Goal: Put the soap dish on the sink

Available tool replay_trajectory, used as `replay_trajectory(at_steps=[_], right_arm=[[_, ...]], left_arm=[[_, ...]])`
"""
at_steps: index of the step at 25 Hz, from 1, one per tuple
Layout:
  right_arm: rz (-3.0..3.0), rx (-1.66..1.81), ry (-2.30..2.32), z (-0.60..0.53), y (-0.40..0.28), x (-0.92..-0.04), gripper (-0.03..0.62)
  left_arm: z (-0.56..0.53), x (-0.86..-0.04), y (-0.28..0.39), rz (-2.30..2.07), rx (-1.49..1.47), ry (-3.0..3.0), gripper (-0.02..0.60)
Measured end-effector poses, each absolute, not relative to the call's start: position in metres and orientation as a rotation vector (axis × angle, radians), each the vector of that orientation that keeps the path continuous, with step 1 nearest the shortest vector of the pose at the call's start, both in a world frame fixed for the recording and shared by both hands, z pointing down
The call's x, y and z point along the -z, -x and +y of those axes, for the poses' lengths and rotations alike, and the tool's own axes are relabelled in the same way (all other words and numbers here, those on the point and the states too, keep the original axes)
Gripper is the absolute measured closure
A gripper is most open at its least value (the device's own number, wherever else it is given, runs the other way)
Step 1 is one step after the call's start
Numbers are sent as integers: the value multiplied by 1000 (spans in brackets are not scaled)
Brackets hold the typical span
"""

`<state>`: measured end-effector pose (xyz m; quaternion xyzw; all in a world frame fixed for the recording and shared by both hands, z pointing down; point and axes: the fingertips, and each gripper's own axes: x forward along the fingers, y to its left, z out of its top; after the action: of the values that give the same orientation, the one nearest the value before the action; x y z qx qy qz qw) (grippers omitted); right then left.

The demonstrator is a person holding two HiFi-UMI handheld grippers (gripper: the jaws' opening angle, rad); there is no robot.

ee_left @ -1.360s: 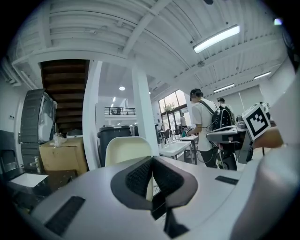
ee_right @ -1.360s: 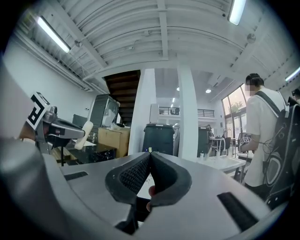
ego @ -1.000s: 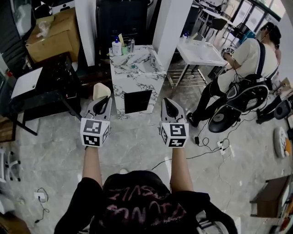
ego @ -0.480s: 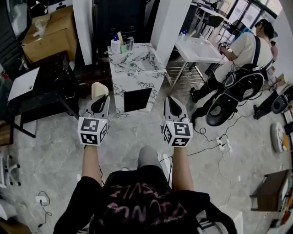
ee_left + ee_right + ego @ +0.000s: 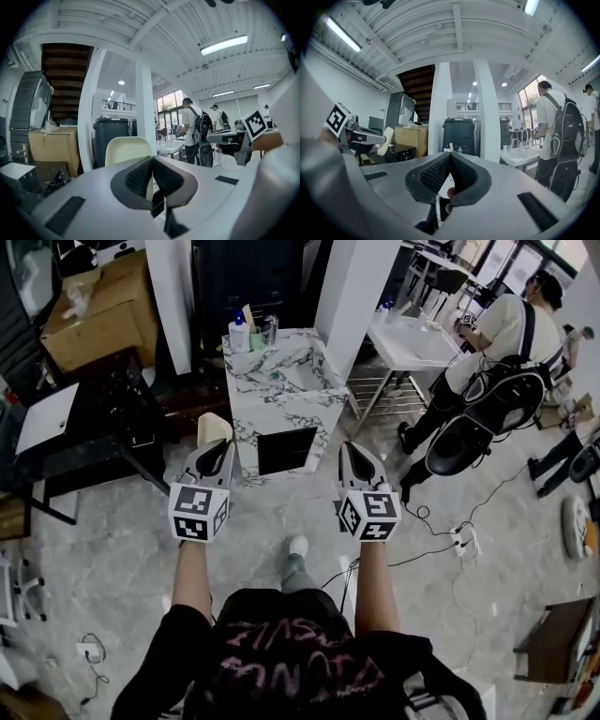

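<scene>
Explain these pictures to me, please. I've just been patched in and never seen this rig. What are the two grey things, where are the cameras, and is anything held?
There is no robot here. A person holds a grey tool in each hand, and each tool ends in a two-jaw claw with a marker cube on its back. The head view comes from a camera on the person's head, looking down. The two gripper views ride on the tools and look along their jaws. The left claw is shut on a cream soap dish. The right claw is shut with nothing in it. Ahead stands the marble sink unit, with bottles at its back edge. The dish is not on it yet.
</scene>
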<state>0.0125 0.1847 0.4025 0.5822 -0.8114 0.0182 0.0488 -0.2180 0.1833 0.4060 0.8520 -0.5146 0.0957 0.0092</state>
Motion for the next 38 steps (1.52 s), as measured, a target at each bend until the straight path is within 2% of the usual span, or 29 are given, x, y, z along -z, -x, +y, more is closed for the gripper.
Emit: replay_trajectory(at_steps=[16, 27, 38], right_arm=[[-2477, -93, -1738, 30, -50, -429, 579], [-2528, -112, -1684, -78, -96, -416, 579], [-2558, -133, -1688, -127, -115, -410, 579]], left_arm=[[39, -433, 175, -1606, -419, -2626, 561], [-57, -417, 122, -1657, -483, -2607, 561], [-103, -413, 100, -1656, -475, -2609, 561]])
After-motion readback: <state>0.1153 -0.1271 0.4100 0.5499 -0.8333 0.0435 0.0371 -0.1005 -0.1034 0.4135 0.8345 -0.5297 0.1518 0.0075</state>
